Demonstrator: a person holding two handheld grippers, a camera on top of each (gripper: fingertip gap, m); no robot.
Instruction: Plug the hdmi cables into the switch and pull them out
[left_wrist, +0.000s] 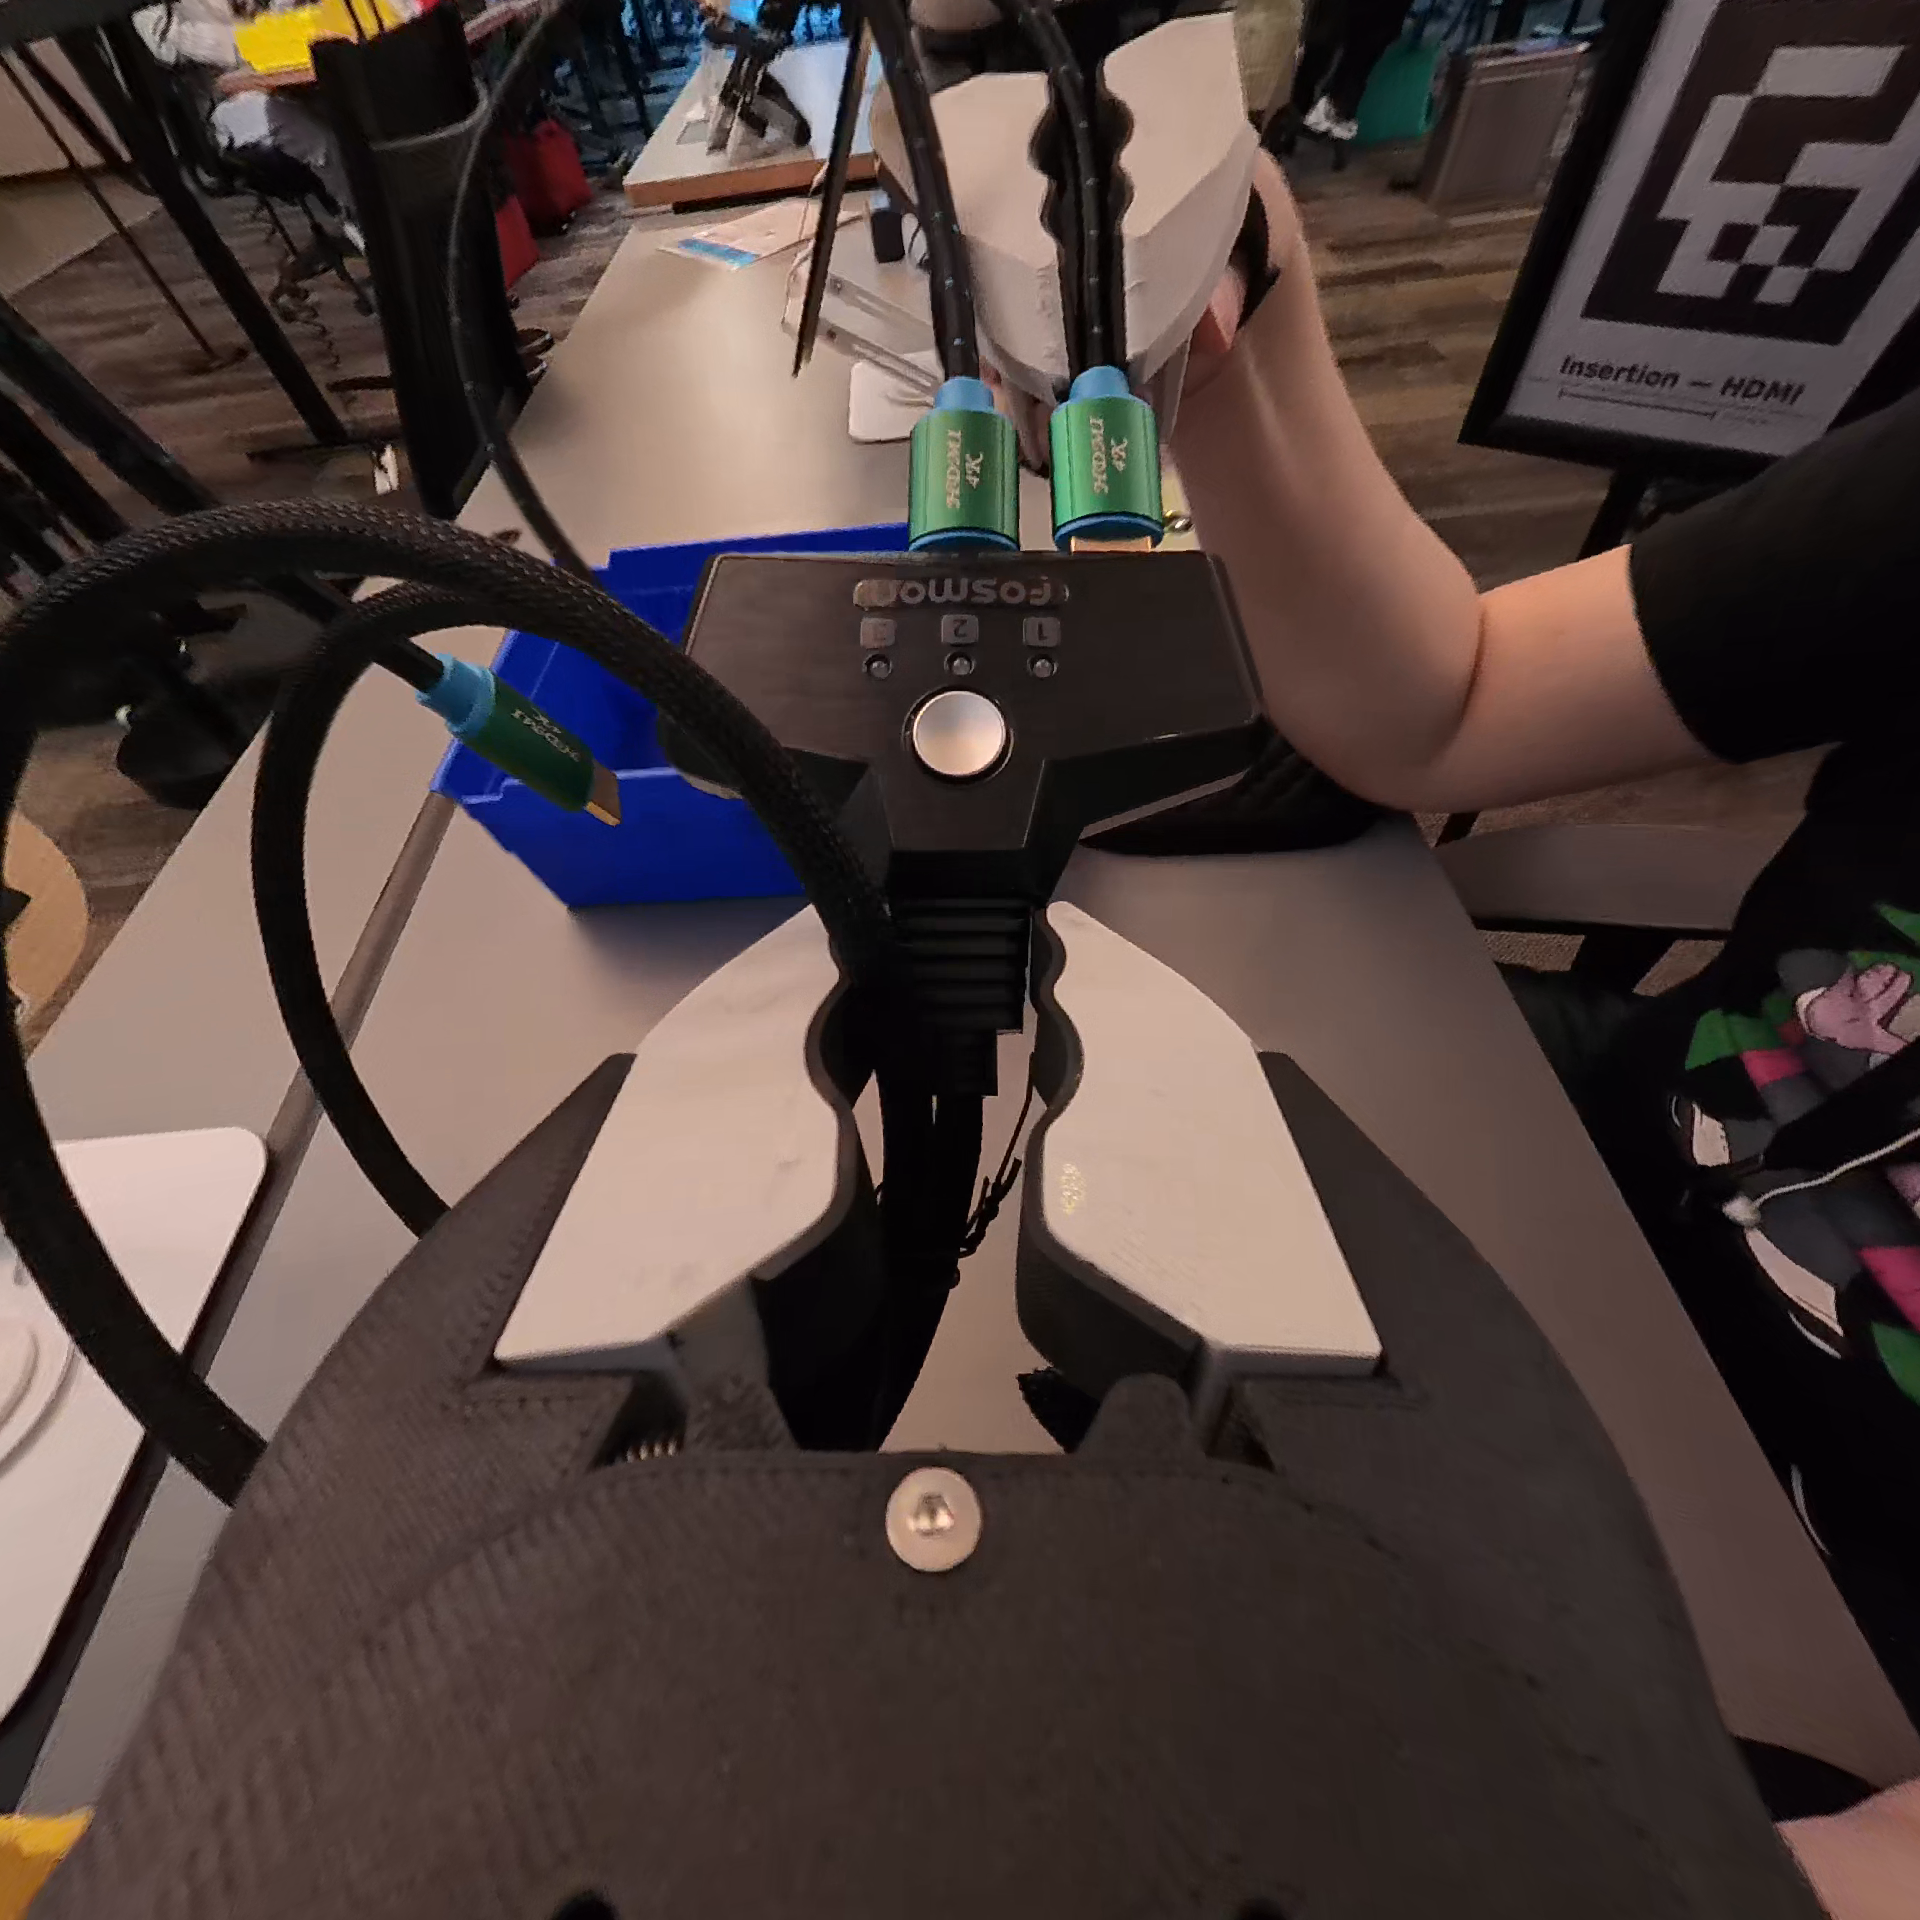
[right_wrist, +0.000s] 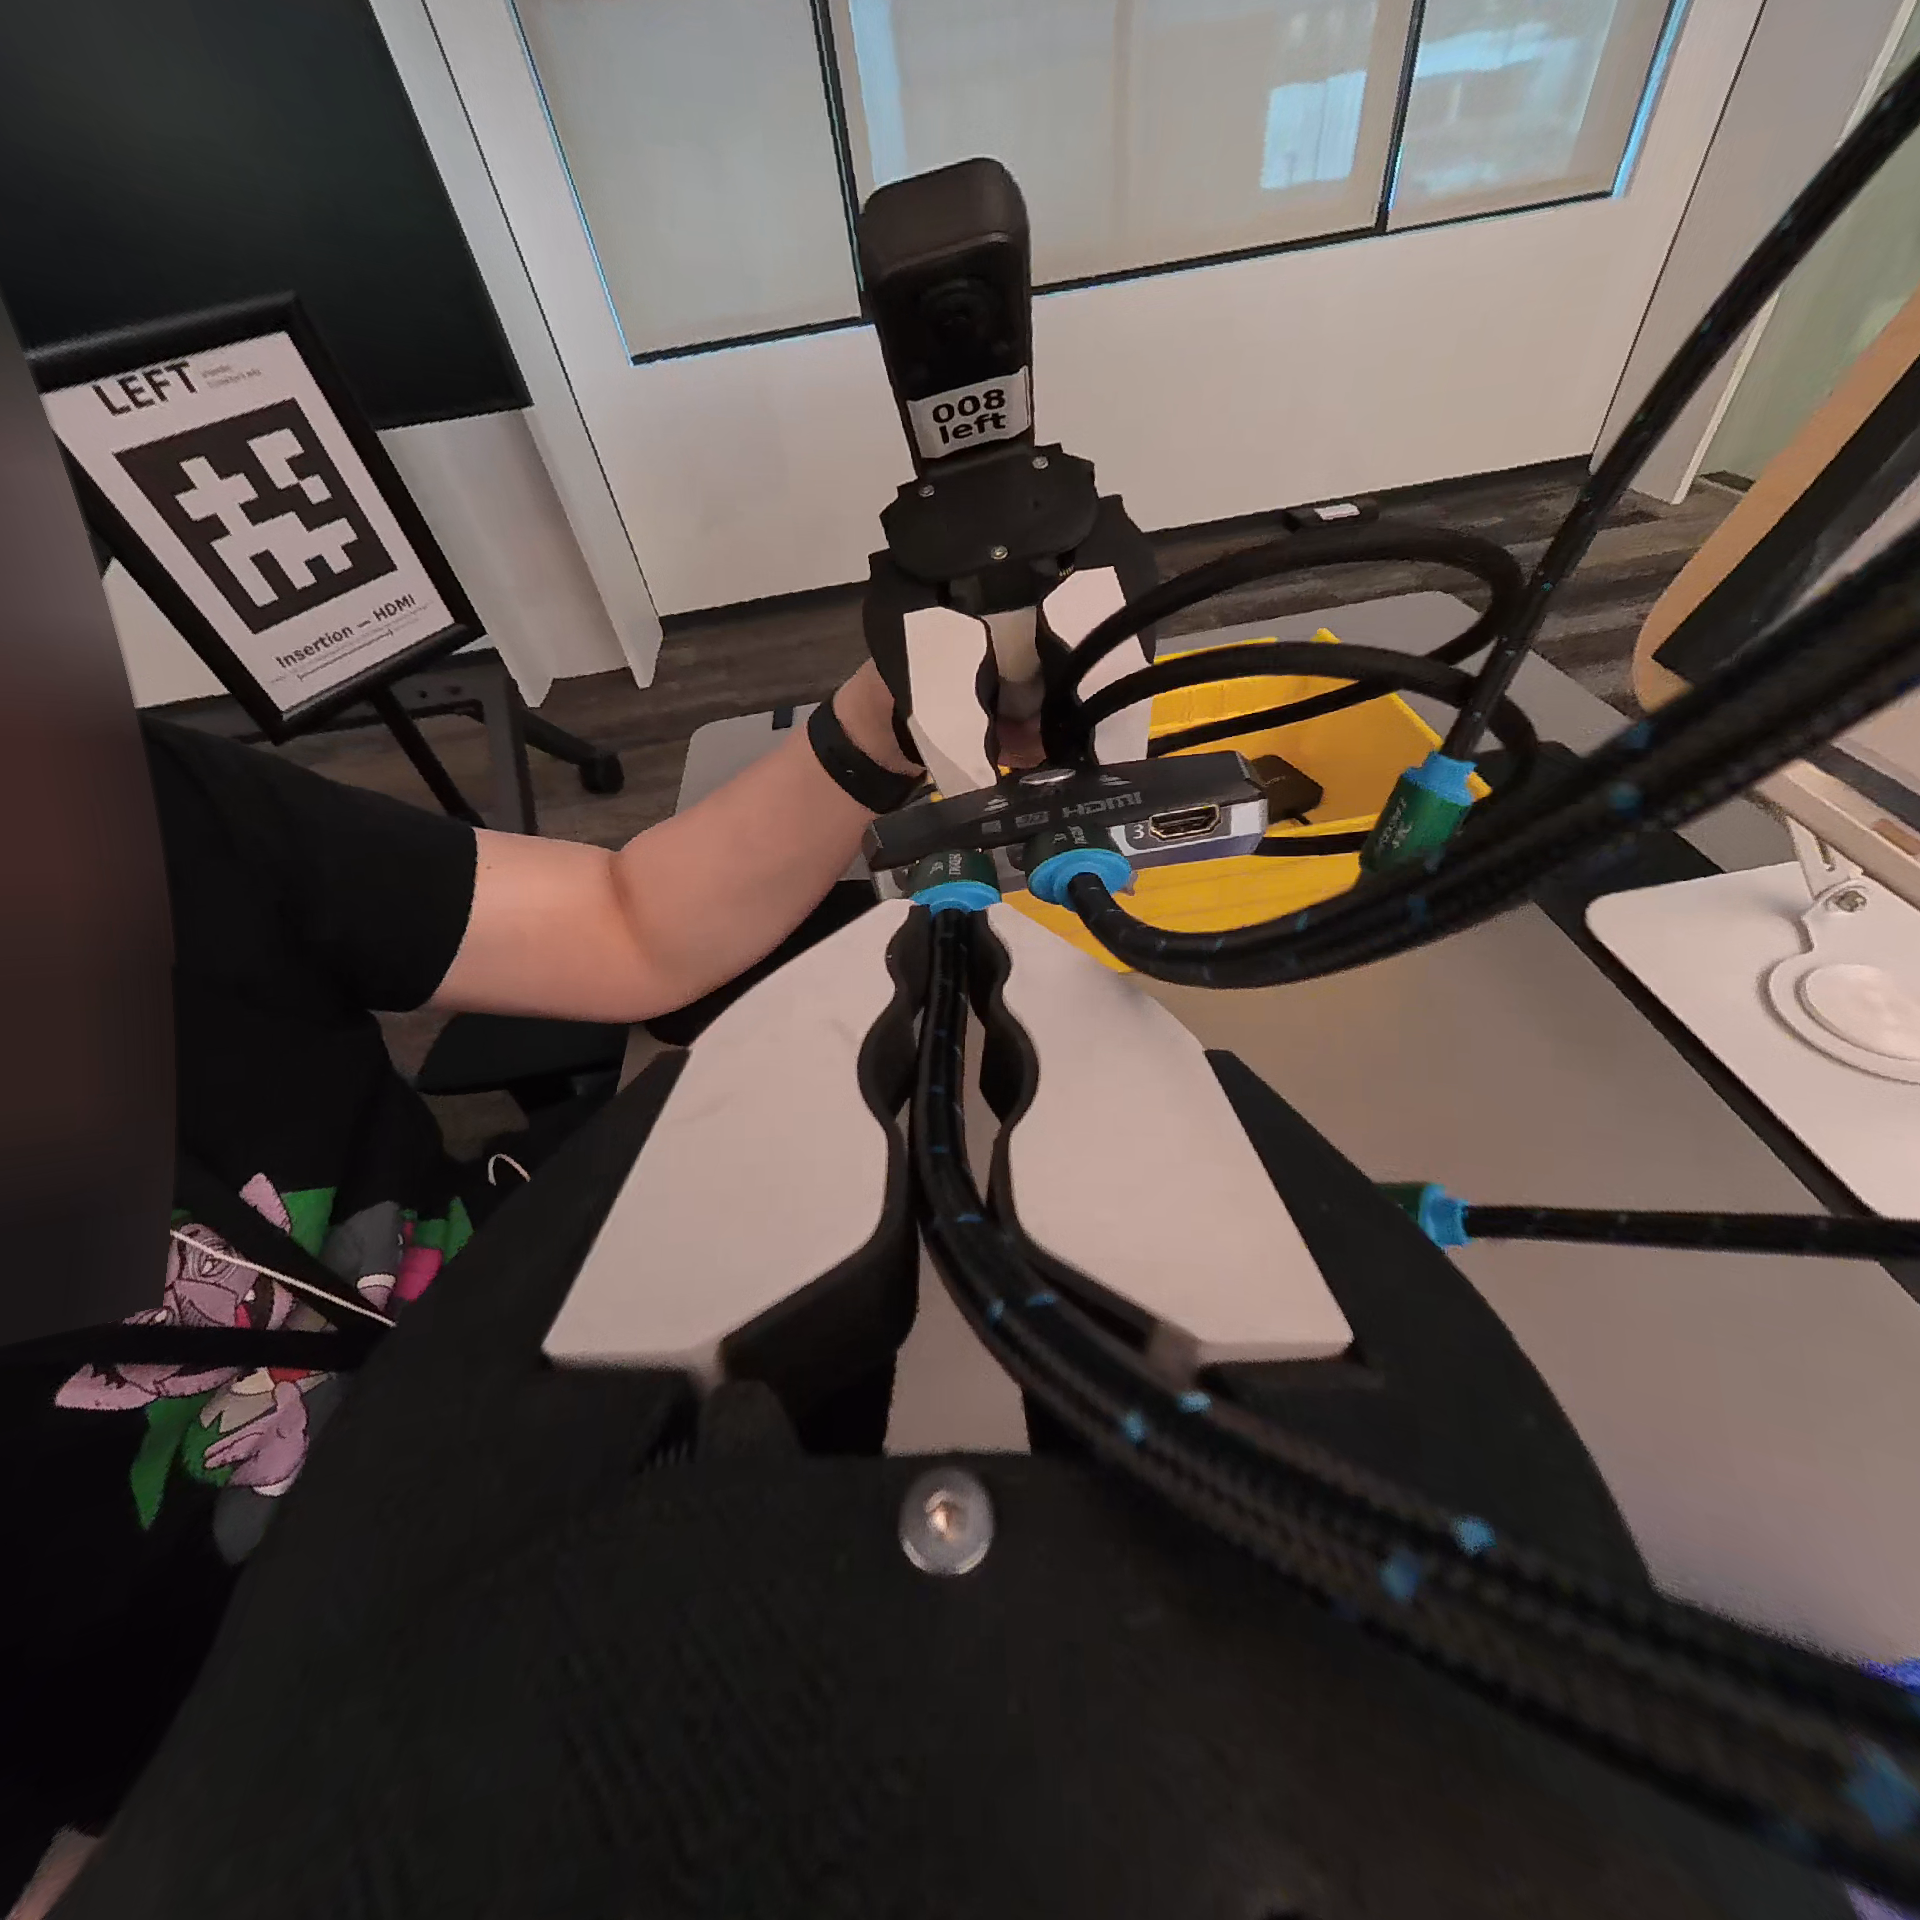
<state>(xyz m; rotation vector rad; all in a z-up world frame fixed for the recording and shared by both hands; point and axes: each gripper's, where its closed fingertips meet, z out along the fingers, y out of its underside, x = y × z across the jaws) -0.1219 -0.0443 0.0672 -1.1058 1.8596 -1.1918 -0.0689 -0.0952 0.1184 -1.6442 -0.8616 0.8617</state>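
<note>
person (right_wrist: 62, 831): head mosaicked | HDMI cables (right_wrist: 1455, 1507): far ends seemingly cropped

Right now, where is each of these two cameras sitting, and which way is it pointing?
Left wrist view: on the left gripper, looking along its fingers at the switch it clamps by the tail; a bare forearm shows.
Right wrist view: on the right gripper, facing back, clamping a plugged cable.
Shared: switch, both grippers, two green plugs.

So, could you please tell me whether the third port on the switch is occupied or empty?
Empty. The right wrist view shows the third port on the switch open, with plugs only in the other two.
</note>
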